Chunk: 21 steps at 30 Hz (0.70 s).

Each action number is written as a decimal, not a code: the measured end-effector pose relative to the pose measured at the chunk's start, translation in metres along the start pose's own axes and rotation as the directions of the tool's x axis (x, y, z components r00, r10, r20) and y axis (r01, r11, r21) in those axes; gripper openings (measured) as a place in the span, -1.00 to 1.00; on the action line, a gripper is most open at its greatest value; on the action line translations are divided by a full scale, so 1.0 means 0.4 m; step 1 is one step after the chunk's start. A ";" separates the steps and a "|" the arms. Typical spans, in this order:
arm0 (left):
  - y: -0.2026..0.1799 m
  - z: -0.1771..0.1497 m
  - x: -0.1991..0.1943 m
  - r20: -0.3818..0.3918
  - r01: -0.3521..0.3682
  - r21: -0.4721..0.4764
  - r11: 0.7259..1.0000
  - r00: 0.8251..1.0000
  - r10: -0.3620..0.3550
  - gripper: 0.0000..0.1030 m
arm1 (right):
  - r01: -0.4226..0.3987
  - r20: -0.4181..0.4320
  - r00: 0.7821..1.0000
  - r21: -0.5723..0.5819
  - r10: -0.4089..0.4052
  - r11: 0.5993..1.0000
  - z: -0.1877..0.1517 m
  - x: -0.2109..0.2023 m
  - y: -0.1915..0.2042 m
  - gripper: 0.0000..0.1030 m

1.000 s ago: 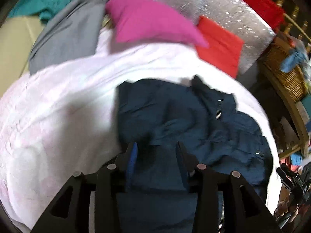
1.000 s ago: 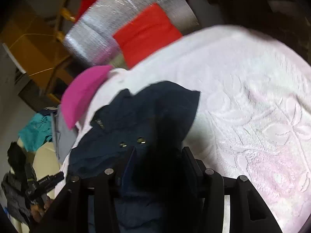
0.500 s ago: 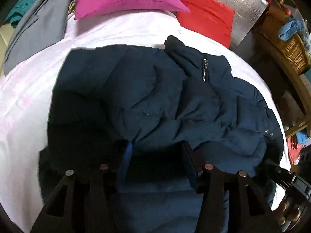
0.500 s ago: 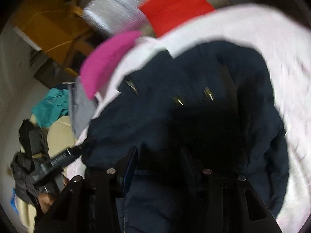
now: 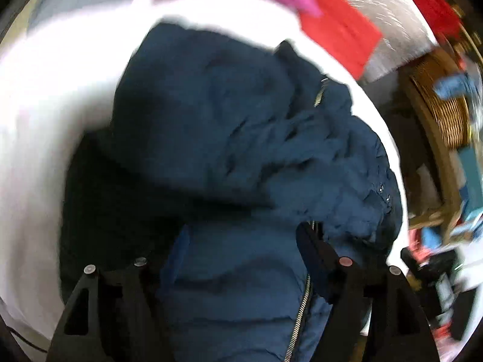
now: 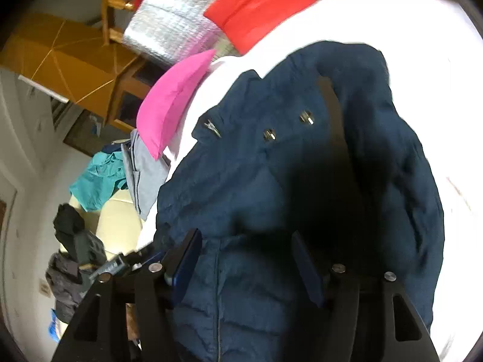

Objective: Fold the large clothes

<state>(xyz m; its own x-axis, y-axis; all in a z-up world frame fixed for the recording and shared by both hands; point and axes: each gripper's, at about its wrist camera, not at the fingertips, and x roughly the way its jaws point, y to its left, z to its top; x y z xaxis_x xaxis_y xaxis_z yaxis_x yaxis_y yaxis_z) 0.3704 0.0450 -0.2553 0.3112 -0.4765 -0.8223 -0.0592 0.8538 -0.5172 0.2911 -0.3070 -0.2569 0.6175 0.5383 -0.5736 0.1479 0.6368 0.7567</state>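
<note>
Left wrist view: lay heaped on the bed (image 5: pixel 45 114), jacket (image 5: pixel 241 138), under and ahead of both tongs. Left tongs (image 5: pixel 241 241) and right tongs (image 6: pixel 244 247) opening, padding between, unpinched. Judged soft, puffy, slippery, light; best taken at hem or zip edge.

We noted that the navy jacket (image 5: pixel 229 138) was matt quilted cloth with a metal zip and shiny metal snaps. The bed cover (image 6: pixel 377 15) was pale soft cloth. The panel (image 6: pixel 175 27) behind had a glossy, crinkled silver foil finish.
</note>
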 end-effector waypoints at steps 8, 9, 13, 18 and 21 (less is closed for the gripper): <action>0.061 0.085 0.018 0.091 0.211 -0.263 0.941 0.977 -0.194 0.44 | -0.085 0.028 0.996 0.246 0.081 0.966 0.022 0.069 -0.078 0.36; 0.068 0.090 0.026 0.099 0.230 -0.295 0.927 0.973 -0.209 0.44 | -0.105 0.049 0.994 0.269 0.095 0.957 0.032 0.077 -0.082 0.42; 0.090 0.100 0.058 0.158 0.298 -0.390 0.871 0.954 -0.256 0.42 | -0.166 0.132 0.983 0.361 0.126 0.918 0.060 0.102 -0.107 0.43; 0.085 0.091 0.064 0.193 0.262 -0.400 0.879 0.961 -0.199 -0.10 | -0.176 0.206 0.973 0.374 0.103 0.910 0.074 0.105 -0.113 -0.10; 0.074 0.096 0.058 0.189 0.270 -0.377 0.886 0.959 -0.212 -0.27 | -0.164 0.240 0.967 0.327 0.086 0.931 0.094 0.081 -0.104 -0.47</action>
<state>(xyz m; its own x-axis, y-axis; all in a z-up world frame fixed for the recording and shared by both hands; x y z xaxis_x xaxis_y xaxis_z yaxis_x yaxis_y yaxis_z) 0.4124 0.0674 -0.2806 0.4902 -0.5984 -0.6337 -0.3260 0.5484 -0.7701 0.3339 -0.3367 -0.2953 0.7949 0.4431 -0.4145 0.2892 0.3239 0.9008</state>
